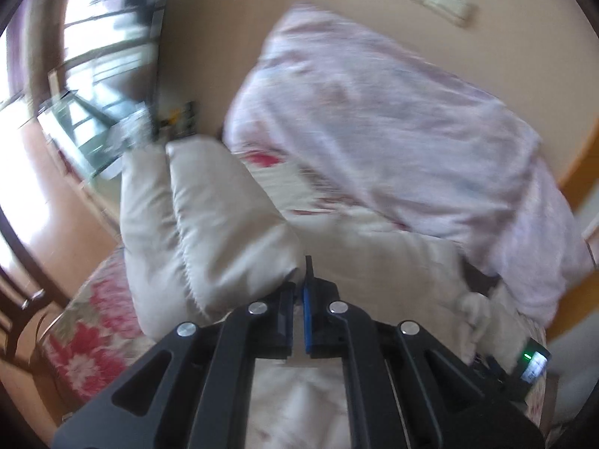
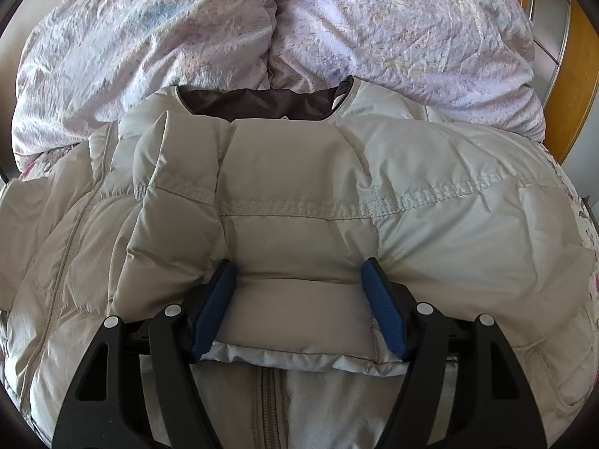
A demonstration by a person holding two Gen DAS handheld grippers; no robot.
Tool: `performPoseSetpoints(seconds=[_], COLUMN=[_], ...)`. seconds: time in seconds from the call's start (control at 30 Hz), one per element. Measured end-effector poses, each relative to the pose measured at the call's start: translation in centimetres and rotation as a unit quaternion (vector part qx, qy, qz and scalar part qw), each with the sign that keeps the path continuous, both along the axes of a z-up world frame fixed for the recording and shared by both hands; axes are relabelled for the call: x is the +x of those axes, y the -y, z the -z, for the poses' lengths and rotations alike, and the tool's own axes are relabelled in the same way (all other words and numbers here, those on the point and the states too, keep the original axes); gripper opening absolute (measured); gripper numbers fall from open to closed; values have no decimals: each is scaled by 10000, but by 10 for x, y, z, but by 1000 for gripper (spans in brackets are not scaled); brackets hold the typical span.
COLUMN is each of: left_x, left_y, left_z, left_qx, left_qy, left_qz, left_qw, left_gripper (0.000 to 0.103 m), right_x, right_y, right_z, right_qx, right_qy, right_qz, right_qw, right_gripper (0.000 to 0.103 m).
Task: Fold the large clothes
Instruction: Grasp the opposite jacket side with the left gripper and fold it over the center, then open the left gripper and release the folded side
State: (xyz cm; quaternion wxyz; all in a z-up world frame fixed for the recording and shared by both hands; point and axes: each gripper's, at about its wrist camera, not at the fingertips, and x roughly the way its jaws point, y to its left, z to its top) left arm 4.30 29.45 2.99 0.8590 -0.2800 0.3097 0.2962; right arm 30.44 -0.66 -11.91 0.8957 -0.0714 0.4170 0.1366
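A beige puffer jacket (image 2: 299, 194) lies on a bed, its dark-lined collar (image 2: 262, 103) toward the far side and a sleeve folded across its chest. My right gripper (image 2: 299, 277) is open, its blue pads (image 2: 215, 307) on either side of the sleeve's cuff end, resting on the jacket. In the blurred left wrist view, my left gripper (image 1: 304, 288) has its jaws shut on the cuff of the jacket's other sleeve (image 1: 209, 224), holding it lifted above the bed. The right gripper's body with a green light (image 1: 528, 359) shows at the lower right there.
A crumpled lilac duvet (image 2: 337, 26) is piled behind the jacket. A red floral bedsheet (image 1: 90, 321) covers the bed. A wooden headboard edge (image 2: 572, 86) is at right. A window (image 1: 97, 45) and dark wooden furniture (image 1: 22, 299) are at left.
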Motion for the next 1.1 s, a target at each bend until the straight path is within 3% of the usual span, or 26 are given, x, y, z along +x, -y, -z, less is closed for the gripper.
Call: performPoseSetpoints(seconds=[0.23, 0.53, 0.67, 0.87, 0.93, 1.0, 1.07, 1.1], left_x=[55, 101, 126, 161, 164, 161, 153, 149], left_y=[76, 163, 204, 247, 255, 253, 249, 247], left_z=[-9, 0, 20, 69, 81, 82, 75, 71], left_qx=[186, 238, 120, -69, -154, -271, -153, -99], left_qy=[96, 181, 18, -592, -726, -701, -610, -557], left_qz=[1030, 2200, 2723, 3151, 3236, 3298, 3225, 3210], left_qw=[9945, 9751, 9621, 9472, 9433, 9411, 9445, 9454], left_gripper=[4, 3, 4, 6, 16, 41, 59, 62], right_x=[-1, -13, -19, -19, -18, -16, -14, -13], right_y=[-1, 33, 61, 100, 109, 117, 120, 122], right_z=[-1, -19, -31, -44, -48, -54, -59, -61], right_qx=[-97, 240, 406, 562, 588, 636, 715, 768], right_qy=[-45, -239, -58, 120, 160, 197, 211, 214], right_qz=[-113, -309, -54, 343, 432, 474, 460, 439], right_qw=[9999, 9989, 9991, 9978, 9972, 9967, 9962, 9958], right_gripper=[72, 77, 77, 77, 77, 76, 74, 72])
